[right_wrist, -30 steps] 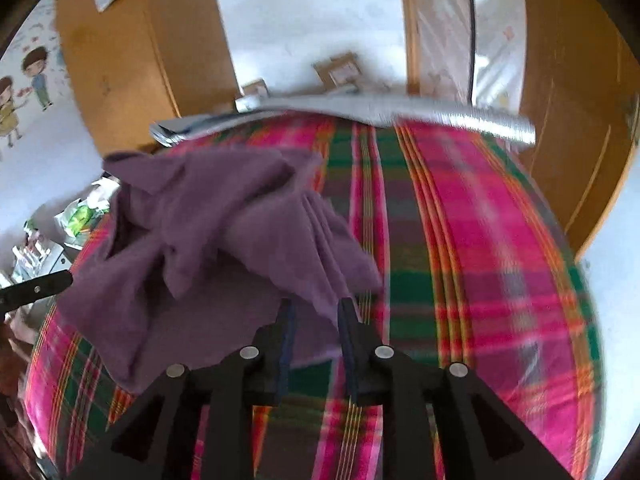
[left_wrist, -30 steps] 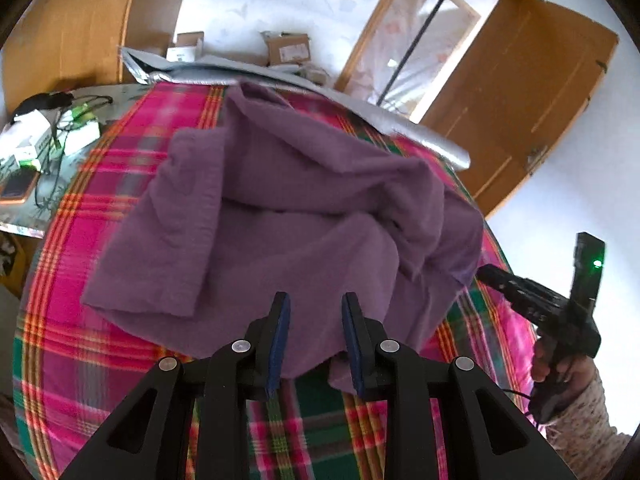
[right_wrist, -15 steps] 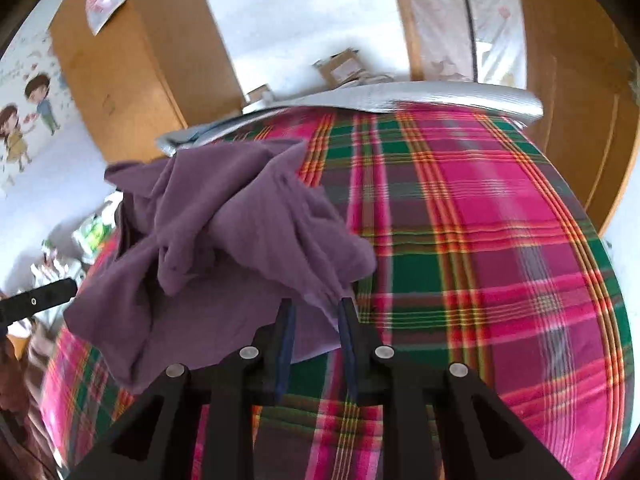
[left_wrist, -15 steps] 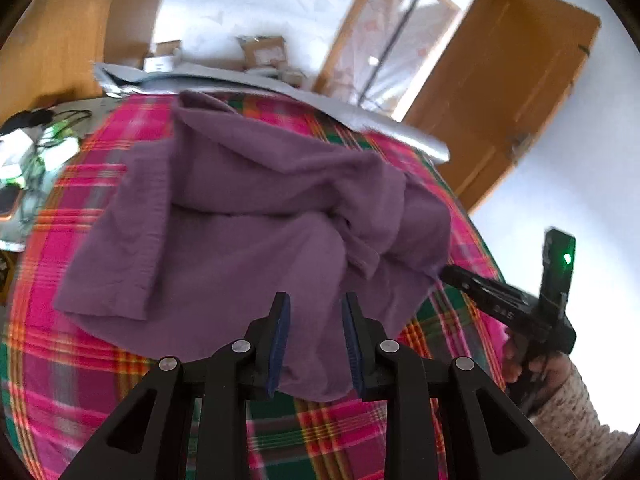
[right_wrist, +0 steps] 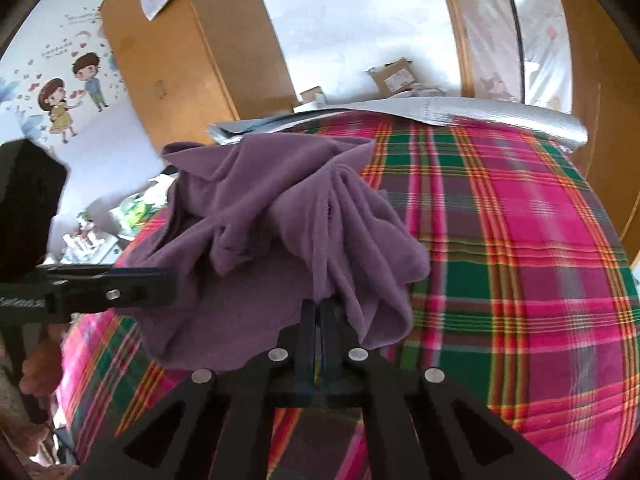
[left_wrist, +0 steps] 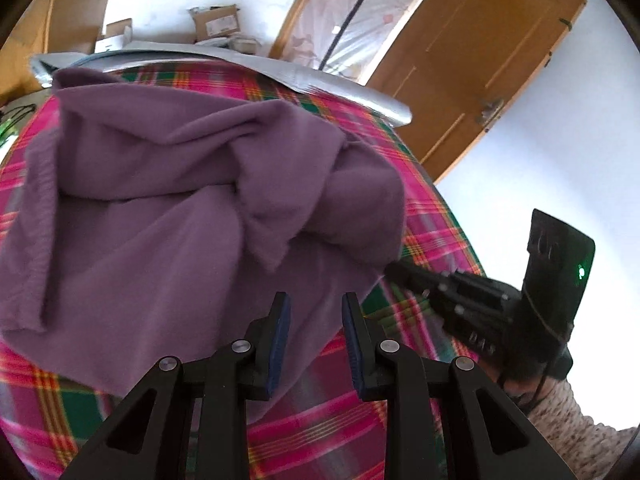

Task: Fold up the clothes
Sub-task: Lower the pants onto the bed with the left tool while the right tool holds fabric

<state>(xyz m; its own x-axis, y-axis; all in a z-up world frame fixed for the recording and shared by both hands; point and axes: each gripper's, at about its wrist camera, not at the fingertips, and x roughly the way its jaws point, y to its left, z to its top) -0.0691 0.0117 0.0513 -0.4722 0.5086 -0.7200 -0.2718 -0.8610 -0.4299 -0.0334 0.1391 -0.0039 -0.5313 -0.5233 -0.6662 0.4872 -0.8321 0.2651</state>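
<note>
purple garment [left_wrist: 168,200] lies in a rumpled heap on the plaid-covered tabletop [right_wrist: 520,240], toward its left half as the right wrist view shows it, with the pink and green cloth bare to the right. it is not flat at all: layers are thrown over one another, deep creases run toward the near right edge, and one ribbed hem or cuff shows along the left side in the left wrist view (which part of the garment that is i cannot tell). the fabric looks soft and fleecy, matte, and thick enough to hold its folds. the right tongs [right_wrist: 319,312] have just been closing and now stand clenched on the near right edge of the garment, with the cloth bunching and drawing into pleats at the pinch, likely so that this edge can be lifted or pulled out to spread the heap before any real fold is made. the left tongs [left_wrist: 316,324] hang released, their blue pads apart, over the near edge of the garment with cloth under and between them but not pressed, probably lining up for a second hold so both edges can be drawn taut together. folding proper seems not yet begun, since the piece needs flattening first
</note>
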